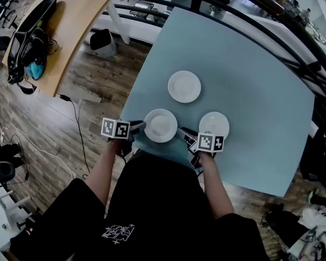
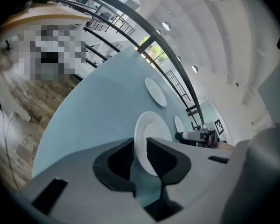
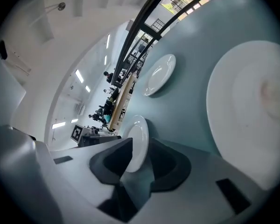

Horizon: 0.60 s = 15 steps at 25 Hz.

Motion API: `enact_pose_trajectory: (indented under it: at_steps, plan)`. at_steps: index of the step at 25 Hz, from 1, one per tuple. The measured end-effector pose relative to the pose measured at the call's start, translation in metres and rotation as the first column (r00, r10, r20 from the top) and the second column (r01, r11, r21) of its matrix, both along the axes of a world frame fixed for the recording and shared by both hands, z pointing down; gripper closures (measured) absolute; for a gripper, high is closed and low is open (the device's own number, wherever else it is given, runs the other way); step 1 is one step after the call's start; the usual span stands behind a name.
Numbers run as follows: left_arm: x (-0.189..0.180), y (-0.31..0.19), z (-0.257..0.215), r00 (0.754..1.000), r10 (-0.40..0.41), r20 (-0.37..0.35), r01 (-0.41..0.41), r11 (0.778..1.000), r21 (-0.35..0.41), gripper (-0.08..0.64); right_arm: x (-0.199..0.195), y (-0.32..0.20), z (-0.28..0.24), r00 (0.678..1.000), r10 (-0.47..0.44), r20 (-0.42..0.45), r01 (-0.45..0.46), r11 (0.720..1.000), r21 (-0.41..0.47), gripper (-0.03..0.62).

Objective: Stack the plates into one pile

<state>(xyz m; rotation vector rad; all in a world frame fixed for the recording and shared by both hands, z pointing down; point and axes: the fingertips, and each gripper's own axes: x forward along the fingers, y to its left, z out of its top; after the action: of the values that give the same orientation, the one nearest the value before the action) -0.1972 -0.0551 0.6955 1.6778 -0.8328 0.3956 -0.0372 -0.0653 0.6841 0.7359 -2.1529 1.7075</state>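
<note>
Three white plates lie apart on the pale blue table [image 1: 250, 80]. The near plate [image 1: 161, 125] sits by the front edge, the far plate [image 1: 184, 86] behind it and the right plate [image 1: 214, 125] beside it. My left gripper [image 1: 140, 126] straddles the near plate's left rim [image 2: 151, 134], jaws open around it. My right gripper [image 1: 182, 132] straddles the same plate's right rim [image 3: 137, 136], also open, with the right plate [image 3: 252, 111] just beside it. The near plate rests flat on the table.
A wooden desk [image 1: 70, 26] with a black bag [image 1: 27, 48] stands at the far left over wood flooring with cables. A dark bin [image 1: 103, 41] stands by the table's corner. A black railing [image 1: 250, 15] curves along the table's far side.
</note>
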Motion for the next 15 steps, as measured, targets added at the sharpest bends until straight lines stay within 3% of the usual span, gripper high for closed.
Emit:
enact_pose_trajectory:
  at_steps: [15]
  plan:
    - [0.001, 0.003, 0.010, 0.994, -0.057, -0.093, 0.045, 0.991, -0.126, 0.482, -0.023, 0.011, 0.021, 0.999, 0.031, 0.024, -0.026, 0.981, -0.193, 0.499]
